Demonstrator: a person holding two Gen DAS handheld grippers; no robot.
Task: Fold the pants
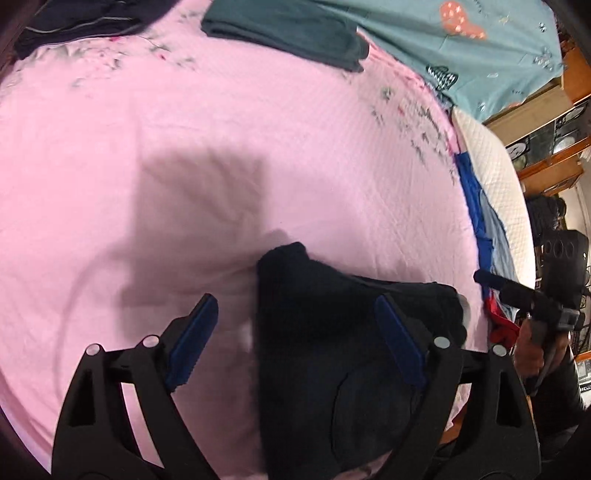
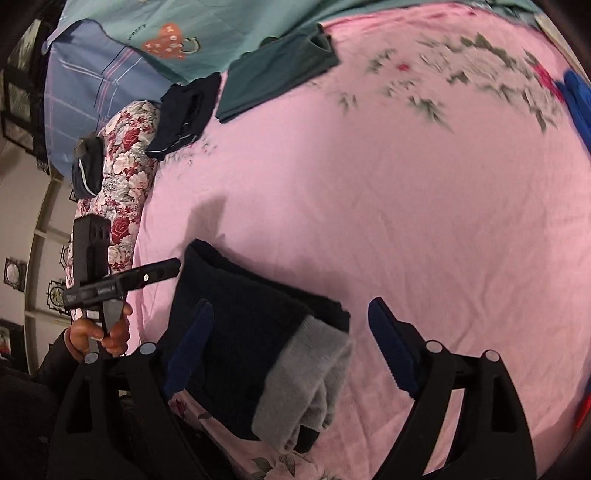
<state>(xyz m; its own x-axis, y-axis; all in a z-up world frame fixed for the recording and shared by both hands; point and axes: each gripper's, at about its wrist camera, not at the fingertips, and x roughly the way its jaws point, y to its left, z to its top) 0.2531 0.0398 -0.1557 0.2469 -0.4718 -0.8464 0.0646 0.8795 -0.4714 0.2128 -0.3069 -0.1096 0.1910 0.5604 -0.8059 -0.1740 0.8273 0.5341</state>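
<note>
Dark navy pants (image 1: 325,332) lie folded in a compact bundle on the pink bed sheet (image 1: 221,147). In the right wrist view the same pants (image 2: 243,325) show a grey cuff or lining (image 2: 306,380) at the near end. My left gripper (image 1: 295,310) is open above the bundle's left part, holding nothing. My right gripper (image 2: 288,317) is open above the bundle, holding nothing. The left gripper also shows from the side in the right wrist view (image 2: 155,275), and the right gripper at the left wrist view's right edge (image 1: 491,278).
A folded dark green garment (image 1: 291,33) and a dark folded garment (image 1: 85,22) lie at the far side of the bed. A teal quilt (image 1: 461,44) lies behind them. A floral pillow (image 2: 125,177) borders one bed edge, blue cloth (image 1: 476,206) the other.
</note>
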